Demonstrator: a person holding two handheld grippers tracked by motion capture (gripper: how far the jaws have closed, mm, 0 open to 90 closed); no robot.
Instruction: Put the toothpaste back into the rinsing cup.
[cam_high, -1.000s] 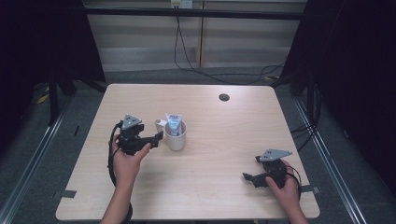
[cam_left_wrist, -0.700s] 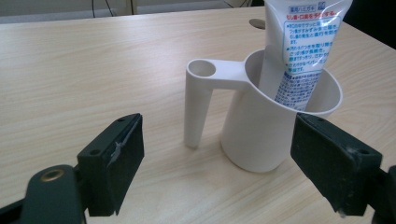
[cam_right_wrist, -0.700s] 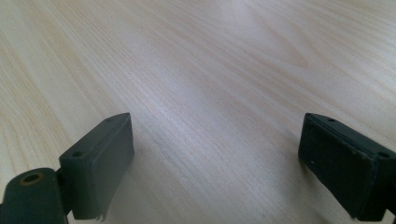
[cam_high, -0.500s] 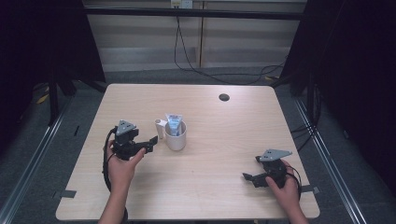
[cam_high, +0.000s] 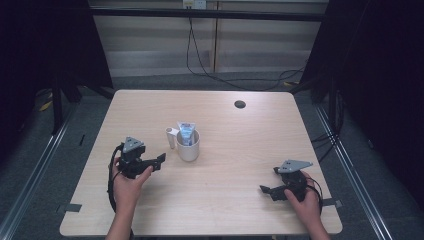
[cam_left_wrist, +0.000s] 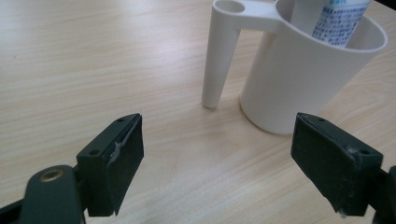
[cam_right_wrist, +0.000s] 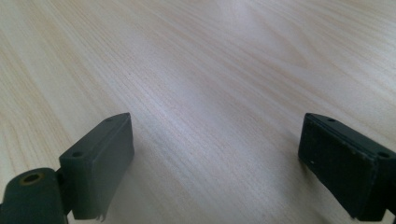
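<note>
A white cup (cam_high: 188, 146) with a side tube holder (cam_high: 171, 136) stands near the table's middle, and a blue-and-white toothpaste tube (cam_high: 186, 132) sticks up out of it. In the left gripper view the cup (cam_left_wrist: 303, 74) and its tube holder (cam_left_wrist: 222, 51) sit just ahead of the jaws, toothpaste tube (cam_left_wrist: 341, 21) inside. My left gripper (cam_high: 159, 160) is open, a short way left of the cup, holding nothing. My right gripper (cam_high: 265, 190) rests open near the front right, over bare wood.
The light wooden table (cam_high: 240, 150) has a dark round grommet hole (cam_high: 240, 104) at the back right. Black cables hang behind the far edge. Dark floor and metal rails surround the table.
My left gripper has drawn back leftward and toward the person, away from the cup. The right gripper has stayed where it was.
</note>
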